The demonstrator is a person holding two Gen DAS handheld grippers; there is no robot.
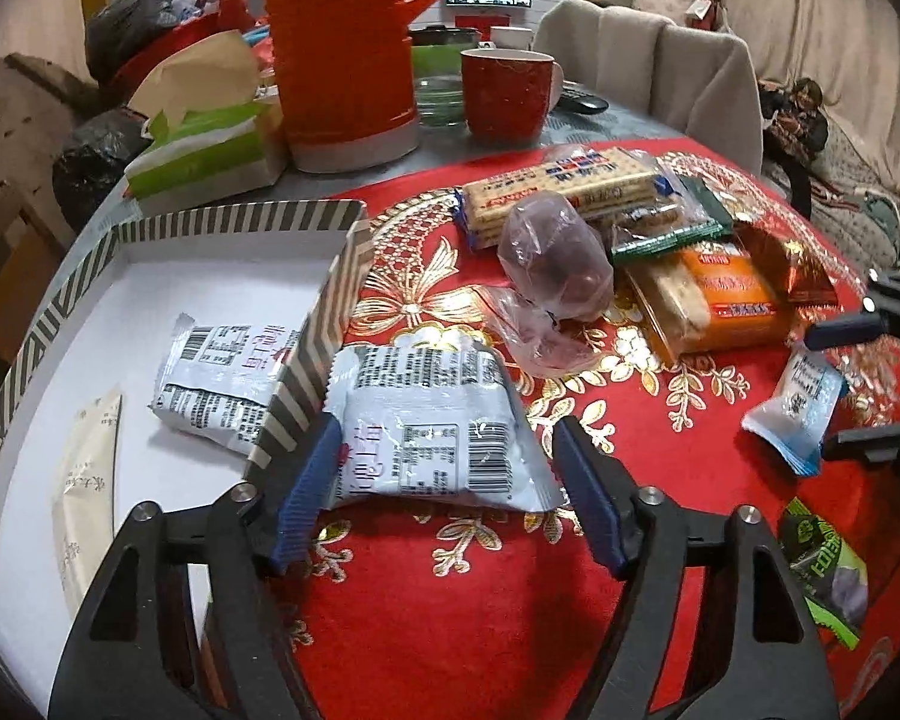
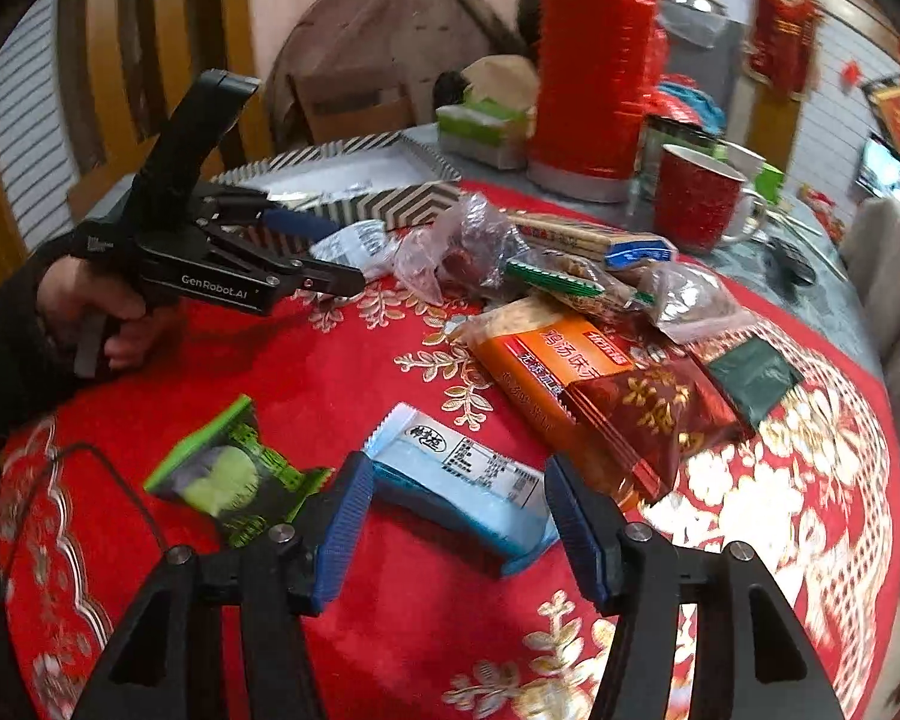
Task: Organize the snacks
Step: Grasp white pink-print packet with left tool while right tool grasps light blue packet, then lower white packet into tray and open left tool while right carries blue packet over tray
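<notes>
Box (image 1: 354,252) interior with 2 packets shows only from left wrist.

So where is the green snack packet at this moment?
The green snack packet lies on the red tablecloth, low left in the right wrist view, just left of the light blue packet between the right gripper's fingers.

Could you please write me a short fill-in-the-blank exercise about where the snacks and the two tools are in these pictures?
1. The left tool straddles a silver packet lying just outside the ____ box.
2. Inside that box lies another ____ packet with a barcode.
3. The right tool is open around a light ____ packet.
4. Beside that packet, towards the person's left, lies a ____ packet on the red cloth.

Missing words: striped; silver; blue; green
</notes>
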